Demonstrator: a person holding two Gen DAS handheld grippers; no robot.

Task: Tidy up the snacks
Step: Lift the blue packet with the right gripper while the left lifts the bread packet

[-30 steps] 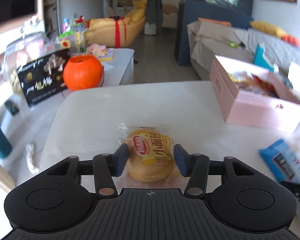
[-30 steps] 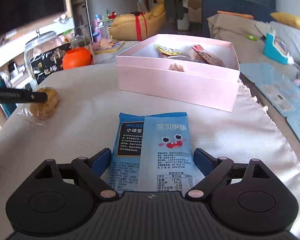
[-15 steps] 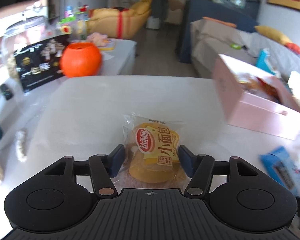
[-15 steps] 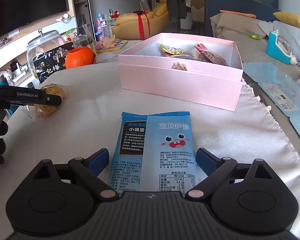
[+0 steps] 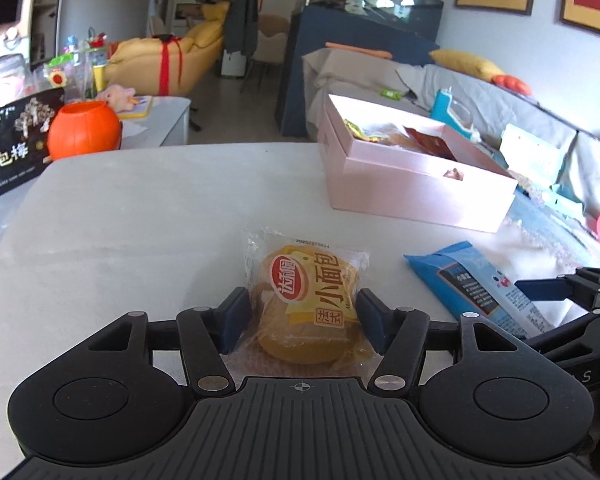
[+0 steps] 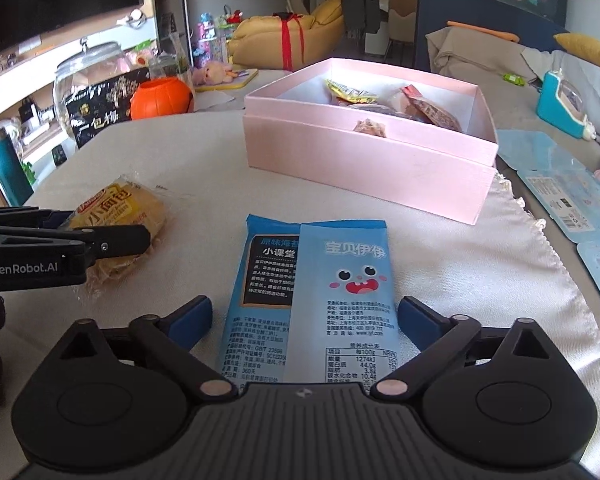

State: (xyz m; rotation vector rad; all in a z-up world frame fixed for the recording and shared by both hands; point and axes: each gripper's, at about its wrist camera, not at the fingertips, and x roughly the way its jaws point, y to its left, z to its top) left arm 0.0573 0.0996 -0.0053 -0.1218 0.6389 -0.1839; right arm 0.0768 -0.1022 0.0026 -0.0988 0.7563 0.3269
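Left gripper (image 5: 303, 322): jaws set against both sides of the bread packet (image 5: 308, 300), printed "小面包", on the table (image 5: 140, 216).
Right gripper (image 6: 305, 322): jaws spread wide around the blue packet (image 6: 312, 300), printed "宝贝伊伊", not touching it.
Pink box (image 6: 364, 160): open, snacks inside.
Left gripper body: "GenRobot.AI".

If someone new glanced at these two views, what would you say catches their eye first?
Probably the yellow wrapped bun lying on the white table, framed between the fingers of the left hand-held gripper. Next, the blue seaweed snack packet lying between the open fingers of the right hand-held gripper. Behind both stands the open pink box, already holding several snacks.
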